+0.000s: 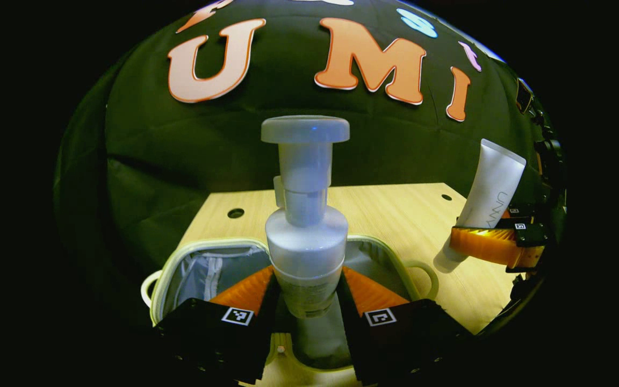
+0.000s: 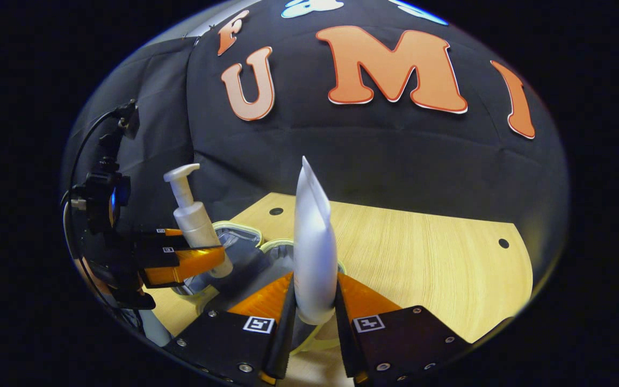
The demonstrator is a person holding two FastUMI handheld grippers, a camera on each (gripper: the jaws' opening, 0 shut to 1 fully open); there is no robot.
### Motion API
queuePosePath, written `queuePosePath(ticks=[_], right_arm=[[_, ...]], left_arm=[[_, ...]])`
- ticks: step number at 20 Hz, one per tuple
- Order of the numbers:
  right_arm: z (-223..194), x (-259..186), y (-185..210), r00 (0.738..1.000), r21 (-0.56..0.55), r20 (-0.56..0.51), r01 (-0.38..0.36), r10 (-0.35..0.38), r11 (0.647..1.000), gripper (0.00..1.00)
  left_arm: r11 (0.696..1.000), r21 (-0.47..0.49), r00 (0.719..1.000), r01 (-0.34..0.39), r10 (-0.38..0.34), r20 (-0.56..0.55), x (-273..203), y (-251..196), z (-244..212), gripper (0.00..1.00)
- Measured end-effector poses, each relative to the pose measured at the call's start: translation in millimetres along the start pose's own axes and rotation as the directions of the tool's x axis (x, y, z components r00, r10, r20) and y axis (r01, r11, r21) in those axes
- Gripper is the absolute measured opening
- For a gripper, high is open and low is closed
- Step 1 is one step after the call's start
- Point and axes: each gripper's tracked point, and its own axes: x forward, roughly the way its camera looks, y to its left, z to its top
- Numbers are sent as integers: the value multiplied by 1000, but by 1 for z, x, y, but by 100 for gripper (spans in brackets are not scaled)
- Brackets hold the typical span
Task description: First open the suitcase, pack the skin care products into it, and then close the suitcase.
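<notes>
My left gripper [image 1: 306,290] is shut on a white pump bottle [image 1: 305,236], held upright above the open suitcase [image 1: 207,271], a small pale-green case with a grey lining. In the right gripper view the same bottle [image 2: 194,220] hangs in the left gripper [image 2: 196,263] at the left, over the case [image 2: 237,234]. My right gripper [image 2: 315,306] is shut on a white tube [image 2: 314,252], crimped end up, beside the case. The left gripper view shows that tube [image 1: 489,196] tilted in the right gripper [image 1: 481,244] above the table's right side.
A light wooden table [image 2: 438,258] with small round holes carries the suitcase. The black cloth wall stands close behind it. The case has a loop handle [image 1: 422,274] on each side. Bare tabletop lies to the right of the case.
</notes>
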Motion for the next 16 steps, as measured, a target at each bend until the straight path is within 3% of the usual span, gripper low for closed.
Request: queuePosePath(ticks=[5, 16], right_arm=[[-21, 15, 6, 998, 13, -56, 15, -15, 1000, 40], [-44, 36, 11, 993, 27, -115, 25, -21, 999, 40]], left_arm=[[998, 15, 988, 66, -63, -144, 29, -14, -37, 60], [997, -15, 914, 73, -73, -398, 64, -34, -87, 61]])
